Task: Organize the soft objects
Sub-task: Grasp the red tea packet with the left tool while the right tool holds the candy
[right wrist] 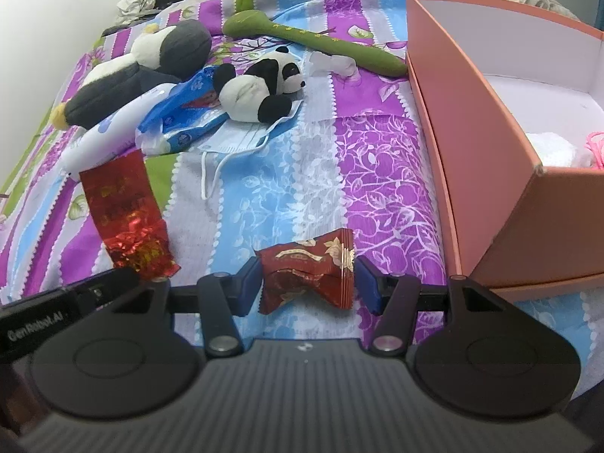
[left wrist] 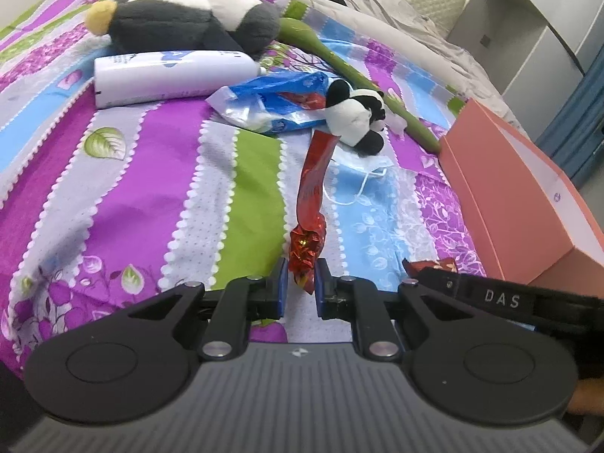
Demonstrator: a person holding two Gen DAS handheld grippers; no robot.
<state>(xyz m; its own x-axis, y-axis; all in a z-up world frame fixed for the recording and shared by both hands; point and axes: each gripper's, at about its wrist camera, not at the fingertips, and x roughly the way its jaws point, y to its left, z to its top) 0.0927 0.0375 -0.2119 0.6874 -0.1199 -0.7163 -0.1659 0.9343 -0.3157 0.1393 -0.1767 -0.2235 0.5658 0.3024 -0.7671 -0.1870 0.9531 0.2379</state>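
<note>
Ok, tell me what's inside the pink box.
In the right wrist view, the pink box holds a white towel-like bundle and some pink cord near its front corner, with bare white floor behind. The near wall hides the rest of the bottom.

Ahead of the right claw [right wrist: 307, 283], bare bedspread [right wrist: 377, 173] is lying open up to the face mask [right wrist: 241, 137] and panda [right wrist: 260, 88]. The pink box [right wrist: 479, 173] is walling off its right side, while the red foil packet [right wrist: 128, 219] is crowding its left.
</note>
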